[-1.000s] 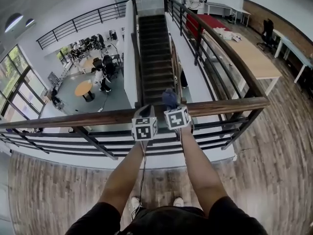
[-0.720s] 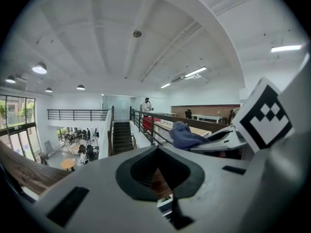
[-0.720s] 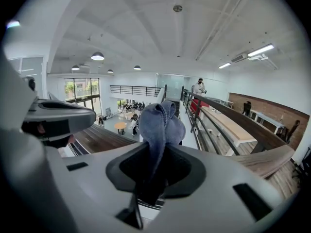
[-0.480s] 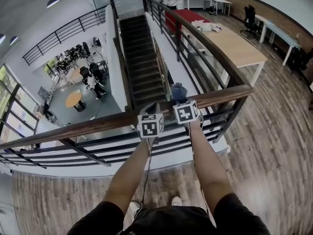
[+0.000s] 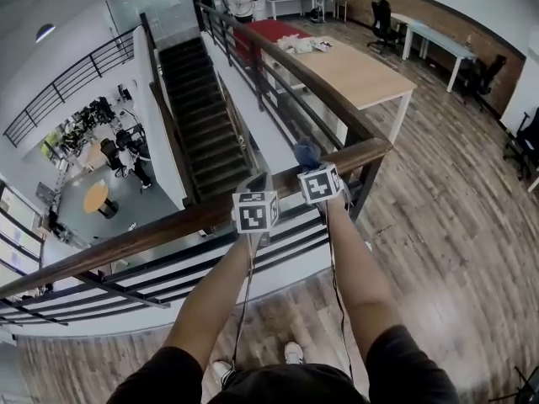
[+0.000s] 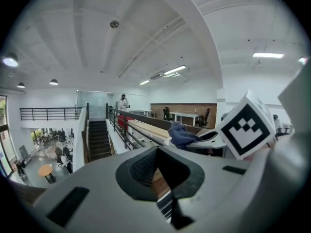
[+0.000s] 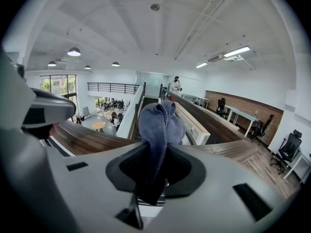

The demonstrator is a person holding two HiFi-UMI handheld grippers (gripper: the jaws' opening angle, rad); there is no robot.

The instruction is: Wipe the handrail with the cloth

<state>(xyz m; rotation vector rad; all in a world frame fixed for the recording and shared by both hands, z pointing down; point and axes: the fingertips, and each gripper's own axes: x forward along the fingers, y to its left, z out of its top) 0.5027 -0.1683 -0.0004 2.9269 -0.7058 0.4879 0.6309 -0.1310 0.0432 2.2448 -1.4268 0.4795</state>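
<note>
We stand at the wooden handrail [image 5: 160,230] of the mezzanine, both arms reaching out over it. Our right gripper [image 7: 153,171] has its jaws clamped on the blue cloth [image 7: 160,123]. The cloth bunches in a wad beyond the tips, over the rail's far edge and near the corner [image 5: 376,150] where the rail turns away from us. Our left gripper [image 6: 156,154] hangs just beside the right one, its jaws together with nothing between them. We judge that we are in the wiping step itself, on the stretch close to the corner. Whether the wad presses the wood we cannot tell. The next move, as we read it, calls for laying the cloth onto the top of the rail and drawing it along with steady pressure. The clamp must be firm enough that the wad does not slip out, and the left gripper held clear of the path
</note>
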